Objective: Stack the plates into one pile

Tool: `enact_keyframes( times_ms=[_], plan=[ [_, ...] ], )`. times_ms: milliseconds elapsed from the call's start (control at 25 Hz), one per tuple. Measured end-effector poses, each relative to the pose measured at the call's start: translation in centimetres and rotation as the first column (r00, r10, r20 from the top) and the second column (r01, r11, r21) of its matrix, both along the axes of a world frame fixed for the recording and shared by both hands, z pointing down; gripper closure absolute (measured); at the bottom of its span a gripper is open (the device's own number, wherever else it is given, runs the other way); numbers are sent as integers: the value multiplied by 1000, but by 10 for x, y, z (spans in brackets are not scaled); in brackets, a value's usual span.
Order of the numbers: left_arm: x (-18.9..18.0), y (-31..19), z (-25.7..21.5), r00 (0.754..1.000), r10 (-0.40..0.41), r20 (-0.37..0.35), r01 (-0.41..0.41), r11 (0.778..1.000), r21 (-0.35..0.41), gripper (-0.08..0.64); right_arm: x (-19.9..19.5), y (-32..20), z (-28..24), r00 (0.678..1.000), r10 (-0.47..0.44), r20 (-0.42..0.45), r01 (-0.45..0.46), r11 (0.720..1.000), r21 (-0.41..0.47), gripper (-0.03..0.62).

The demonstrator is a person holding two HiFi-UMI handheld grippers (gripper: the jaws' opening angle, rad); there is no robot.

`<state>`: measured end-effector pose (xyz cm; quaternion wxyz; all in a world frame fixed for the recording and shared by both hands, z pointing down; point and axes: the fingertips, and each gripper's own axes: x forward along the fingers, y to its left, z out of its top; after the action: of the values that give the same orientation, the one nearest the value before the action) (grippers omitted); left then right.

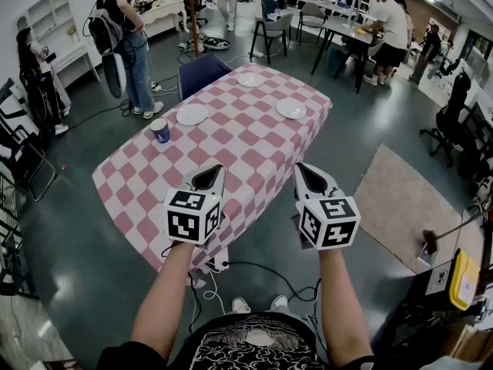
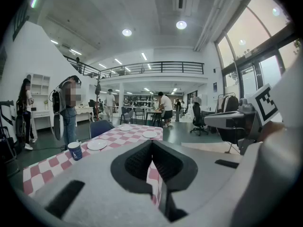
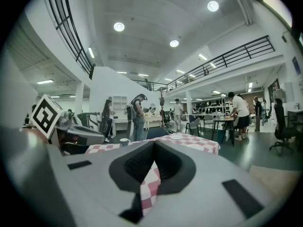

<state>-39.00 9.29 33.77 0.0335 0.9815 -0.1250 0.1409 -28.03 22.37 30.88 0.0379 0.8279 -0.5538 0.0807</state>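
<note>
Three plates spread toward far table edge (cup near left edge).

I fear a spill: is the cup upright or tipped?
Upright. The cup stands on its base on the table, with its rim up.

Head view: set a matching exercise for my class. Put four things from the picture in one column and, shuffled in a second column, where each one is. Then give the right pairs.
Column one:
1. cup
2. rug
3. blue chair
4. left gripper

Column two:
A. on the floor, to the right of the table
B. held shut at the table's near end
C. on the table, near its left edge
D. on the floor at the table's far end

Right pairs: 1-C; 2-A; 3-D; 4-B.
</note>
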Motion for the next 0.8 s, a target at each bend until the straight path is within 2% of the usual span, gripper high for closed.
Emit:
enact_keyframes(
  times_ms=[360,520,800],
  plan=[
    [6,-10,5,1000,10,4,-10,1000,-9,557,4,-6,5,1000,26,-9,-26,1000,-15,588],
    [12,-16,6,1000,13,3,-13,1000,-19,528,8,-13,8,1000,23,-6,-24,999,-31,583],
    [28,-31,9,1000,3,8,-3,1000,-24,465,22,-33,13,1000,-9,5,9,999,-36,528]
  ],
)
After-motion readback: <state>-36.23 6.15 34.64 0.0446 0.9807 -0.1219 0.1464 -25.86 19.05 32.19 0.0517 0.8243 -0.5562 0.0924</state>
